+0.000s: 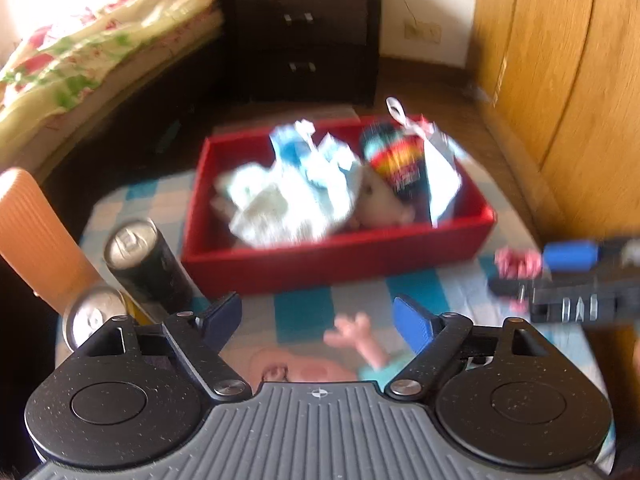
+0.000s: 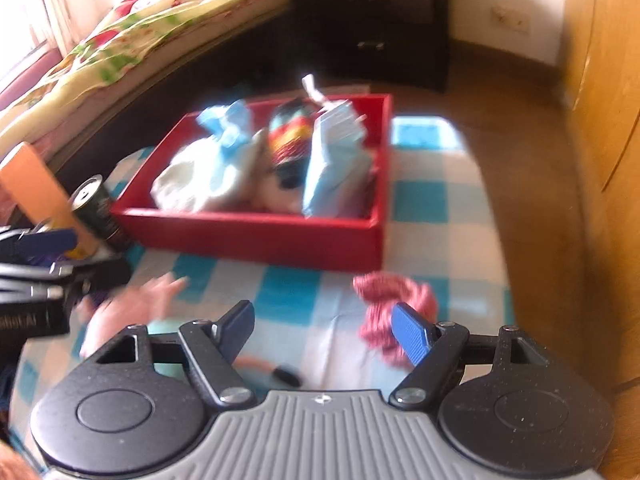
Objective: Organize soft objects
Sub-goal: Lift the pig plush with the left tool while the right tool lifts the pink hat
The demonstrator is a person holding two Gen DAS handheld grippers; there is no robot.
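Observation:
A red box point(image 1: 336, 258) point(image 2: 256, 236) sits on a blue-and-white checked cloth and holds several soft things: white and blue cloths point(image 1: 280, 196), a striped plush point(image 1: 394, 160) and a pale blue pack point(image 2: 334, 160). A pink doll point(image 1: 356, 340) point(image 2: 132, 308) lies on the cloth just under my open, empty left gripper point(image 1: 318, 320). A red-and-white crumpled cloth point(image 2: 394, 308) point(image 1: 518, 262) lies in front of my open, empty right gripper point(image 2: 324, 332), beside its right finger. Both views are blurred.
Two drink cans point(image 1: 138, 264) and an orange ribbed object point(image 1: 32, 232) stand left of the box. A bed with a floral cover point(image 1: 80, 52), a dark nightstand point(image 1: 304, 36) and a wooden wardrobe point(image 1: 568, 72) surround the table.

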